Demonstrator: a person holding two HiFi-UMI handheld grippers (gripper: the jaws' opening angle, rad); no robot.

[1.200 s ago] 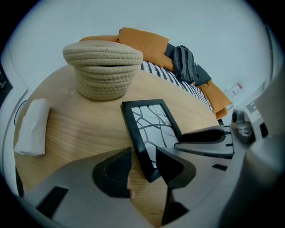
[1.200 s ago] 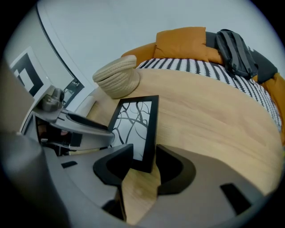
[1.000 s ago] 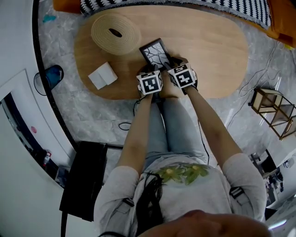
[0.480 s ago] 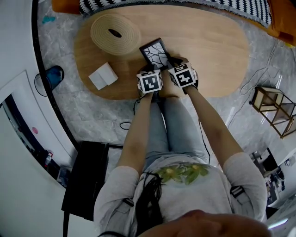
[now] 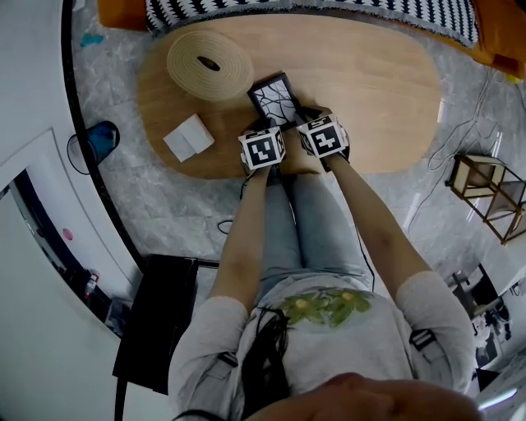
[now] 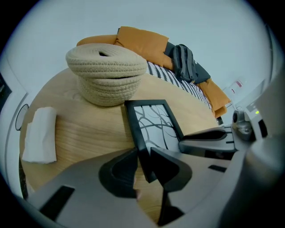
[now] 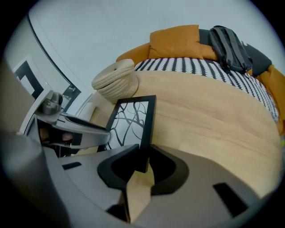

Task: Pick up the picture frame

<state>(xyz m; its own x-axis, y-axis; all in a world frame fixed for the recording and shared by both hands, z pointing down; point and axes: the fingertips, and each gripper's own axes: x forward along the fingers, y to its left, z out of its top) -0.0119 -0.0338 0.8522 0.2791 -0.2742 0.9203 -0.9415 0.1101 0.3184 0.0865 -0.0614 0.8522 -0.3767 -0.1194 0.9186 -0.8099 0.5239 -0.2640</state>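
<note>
A home living room — oval wooden coffee table [image 5: 370,82], orange cushions [image 7: 176,40], zigzag throw [image 7: 213,67], marble floor [image 5: 181,205]

Right half of table [image 5: 386,90]: bare wood, open out to the right edge.
Far left corner: tall woven basket [image 5: 209,66] blocks the way.
Left near edge: low white folded cloth [image 5: 189,137], with an open strip between it and the basket.
Middle: picture frame [image 5: 275,99], with a narrow gap to the basket.
Far edge: striped sofa cover [image 5: 411,12] close alongside.

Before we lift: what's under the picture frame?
Wooden table shows all around the picture frame. Whatever lies directly beneath is covered by the frame itself.
</note>
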